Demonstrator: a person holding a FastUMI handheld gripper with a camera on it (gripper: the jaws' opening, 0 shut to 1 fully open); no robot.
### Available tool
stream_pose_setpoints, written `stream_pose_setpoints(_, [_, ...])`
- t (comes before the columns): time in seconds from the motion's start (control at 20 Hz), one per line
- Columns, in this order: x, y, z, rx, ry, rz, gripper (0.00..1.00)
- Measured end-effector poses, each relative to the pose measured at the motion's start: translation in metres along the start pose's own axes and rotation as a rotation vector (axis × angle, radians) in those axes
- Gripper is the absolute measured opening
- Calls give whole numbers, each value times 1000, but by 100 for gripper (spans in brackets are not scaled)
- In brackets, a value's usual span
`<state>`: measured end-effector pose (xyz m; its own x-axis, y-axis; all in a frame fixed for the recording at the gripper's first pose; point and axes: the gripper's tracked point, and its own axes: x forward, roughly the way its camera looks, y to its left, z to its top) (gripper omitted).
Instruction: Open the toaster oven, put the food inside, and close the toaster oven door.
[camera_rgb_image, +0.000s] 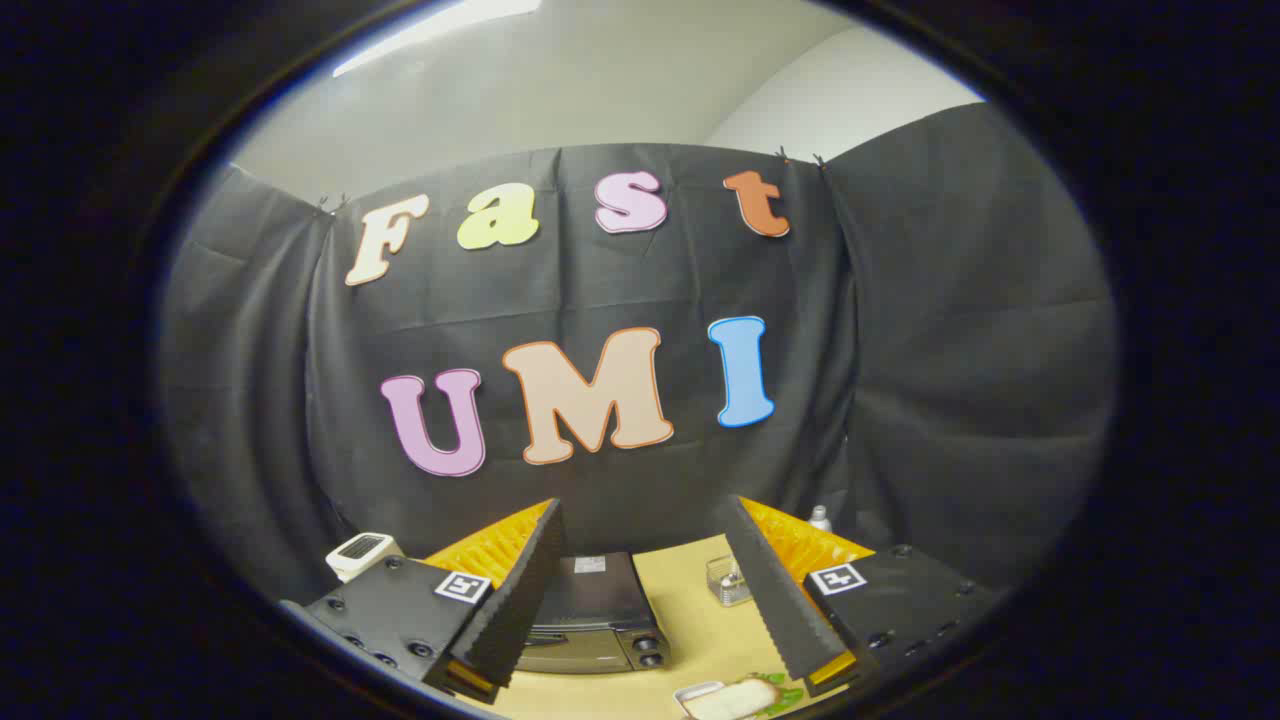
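Observation:
My gripper (655, 640) hangs high over the table, open, with nothing between its fingers. Below and between the fingers, nearer the left one, stands the dark toaster oven (595, 615) with its door shut and two knobs (648, 652) on its front right. Close to the right finger lies the food (735, 697), a slice of bread with green leaves, on a small white plate (692, 692).
A small clear wire basket (730, 582) stands on the yellow tabletop (690, 620) right of the oven. A white device (362, 552) sits beyond the left finger. A small bottle (820, 518) stands behind the right finger by the black cloth wall.

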<state>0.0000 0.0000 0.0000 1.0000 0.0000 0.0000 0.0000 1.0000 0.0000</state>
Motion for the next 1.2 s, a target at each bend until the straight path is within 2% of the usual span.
stream_pose_setpoints(0.25, [-1,7,5,-42,-3,-10,99])
stream_pose_setpoints(0.65, [7,26,17,-40,-21,15,99])
stream_pose_setpoints(1.0, [15,36,8,-84,-3,30,99])
stream_pose_setpoints(1.2, [20,53,4,-66,-13,53,99])
